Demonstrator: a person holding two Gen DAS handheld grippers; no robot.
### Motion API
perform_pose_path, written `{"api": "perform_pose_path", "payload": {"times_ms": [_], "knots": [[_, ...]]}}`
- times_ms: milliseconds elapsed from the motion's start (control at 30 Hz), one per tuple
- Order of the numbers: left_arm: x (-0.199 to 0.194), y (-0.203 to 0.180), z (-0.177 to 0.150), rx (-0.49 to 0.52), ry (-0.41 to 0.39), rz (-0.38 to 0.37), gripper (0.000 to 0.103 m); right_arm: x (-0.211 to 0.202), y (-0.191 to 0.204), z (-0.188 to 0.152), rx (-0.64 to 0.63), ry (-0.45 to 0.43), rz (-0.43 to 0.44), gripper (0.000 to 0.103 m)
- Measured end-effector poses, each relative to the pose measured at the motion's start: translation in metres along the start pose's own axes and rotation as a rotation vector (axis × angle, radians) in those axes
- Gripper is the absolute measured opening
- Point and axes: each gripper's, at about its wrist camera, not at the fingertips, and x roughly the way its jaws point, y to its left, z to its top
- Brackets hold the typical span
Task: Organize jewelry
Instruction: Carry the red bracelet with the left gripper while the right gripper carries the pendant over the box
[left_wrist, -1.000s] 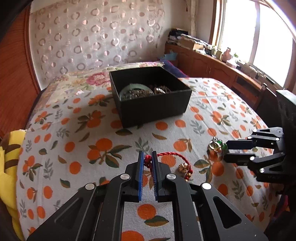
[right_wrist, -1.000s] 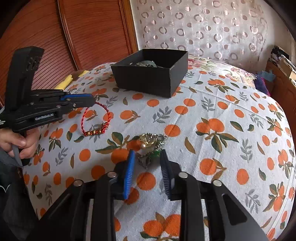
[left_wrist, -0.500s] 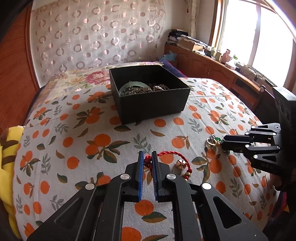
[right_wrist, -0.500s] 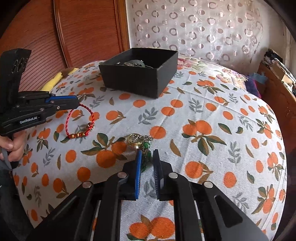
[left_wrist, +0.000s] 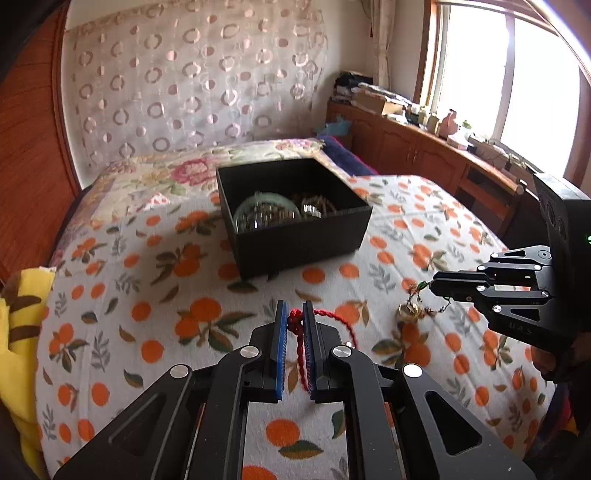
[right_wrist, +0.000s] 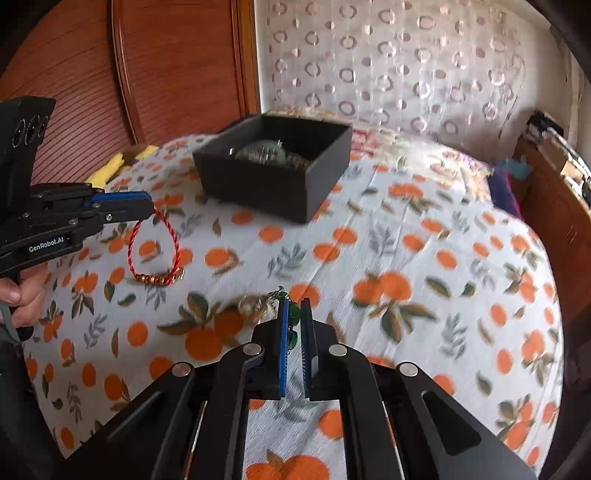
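My left gripper (left_wrist: 294, 312) is shut on a red cord bracelet (left_wrist: 295, 325). In the right wrist view the bracelet (right_wrist: 155, 254) hangs as a loop from the left gripper (right_wrist: 149, 208), gold beads at the bottom near the cloth. My right gripper (right_wrist: 293, 306) is shut on a green and gold jewelry piece (right_wrist: 291, 325); its gold part (right_wrist: 251, 304) trails to the left. In the left wrist view it (left_wrist: 415, 308) dangles from the right gripper (left_wrist: 437, 286). An open black box (left_wrist: 295, 221) holding a green bangle and other jewelry stands ahead.
Everything sits on a bed with an orange-print cover (left_wrist: 147, 295). A yellow plush item (left_wrist: 18, 332) lies at the left edge. A wooden headboard (right_wrist: 166, 74) and a sideboard under the window (left_wrist: 424, 155) border the bed.
The right gripper closed on the green and gold piece and raised it. The left gripper lifted the red bracelet off the cover. Both moved a little toward the box.
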Motion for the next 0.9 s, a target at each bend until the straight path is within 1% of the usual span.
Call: {"api": "perform_pose_path", "payload": {"times_ms": [233,467,700,900], "knots": [[-0.006,0.001,0.021,-0.003,-0.053,0.007,0.007,-0.019,0.000,0.027,-0.027,-0.071,-0.013,0.007],[-0.013,0.005,0.037,-0.005,-0.094,0.014,0.008,-0.028,-0.002,0.044,-0.033,-0.109,-0.017,0.007],[-0.014,0.008,0.046,-0.008,-0.107,0.027,0.008,-0.034,-0.005,0.064,-0.038,-0.159,-0.005,0.007],[-0.018,0.010,0.056,-0.010,-0.120,0.049,0.008,-0.033,-0.007,0.094,-0.062,-0.212,0.023,0.007]]}}
